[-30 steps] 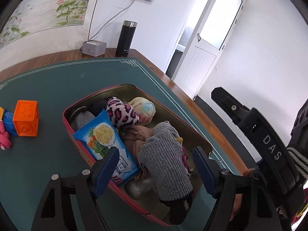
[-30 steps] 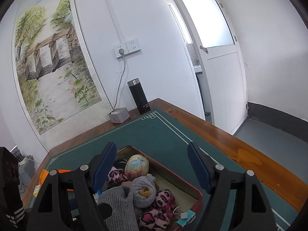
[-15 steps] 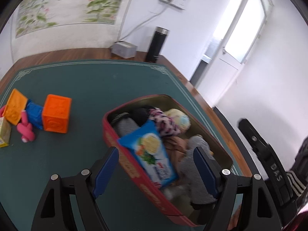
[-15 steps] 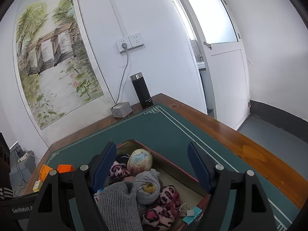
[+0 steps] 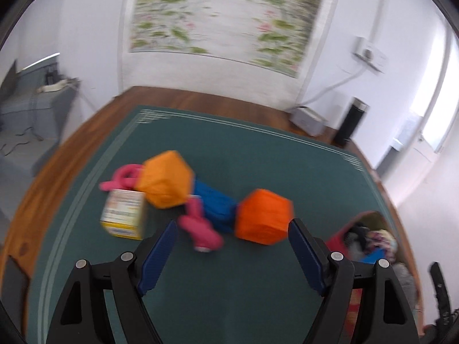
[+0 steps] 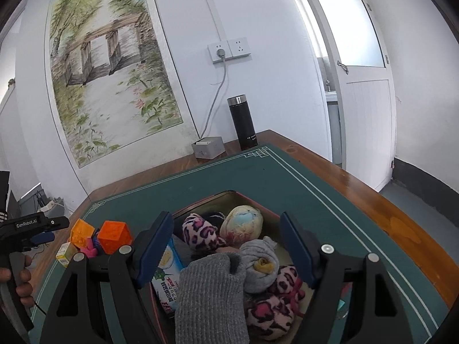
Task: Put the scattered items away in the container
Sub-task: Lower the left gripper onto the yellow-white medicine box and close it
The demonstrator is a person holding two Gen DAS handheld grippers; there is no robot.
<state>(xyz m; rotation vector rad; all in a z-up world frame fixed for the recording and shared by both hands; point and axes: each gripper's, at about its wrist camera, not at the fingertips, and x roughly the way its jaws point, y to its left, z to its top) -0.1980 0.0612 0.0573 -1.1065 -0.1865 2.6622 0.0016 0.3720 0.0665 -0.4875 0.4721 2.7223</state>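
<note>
A: Colours out past the left fingers [image 5: 160,246]? Two orange cubes [image 5: 262,219], a blue block [image 5: 216,202], a pink toy [image 5: 200,229], and a yellow-and-white box [image 5: 123,216], all on a dark green mat [image 5: 229,301] with pale border lines.

B: Between the right fingers [image 6: 156,243]: a red-sided tin [image 6: 229,196] with a pink leopard-print sock [image 6: 200,232], a grey knit one [image 6: 210,295], a pastel yellow-blue ball [image 6: 243,225] and a blue snack packet [image 6: 169,272]. The counter [image 6: 373,200] edge is brown wood.

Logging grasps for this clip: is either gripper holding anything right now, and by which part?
Nothing is held. The left gripper is open above the loose toys, nearest the orange block. The right gripper is open over the tin, its fingers touching nothing.
</note>
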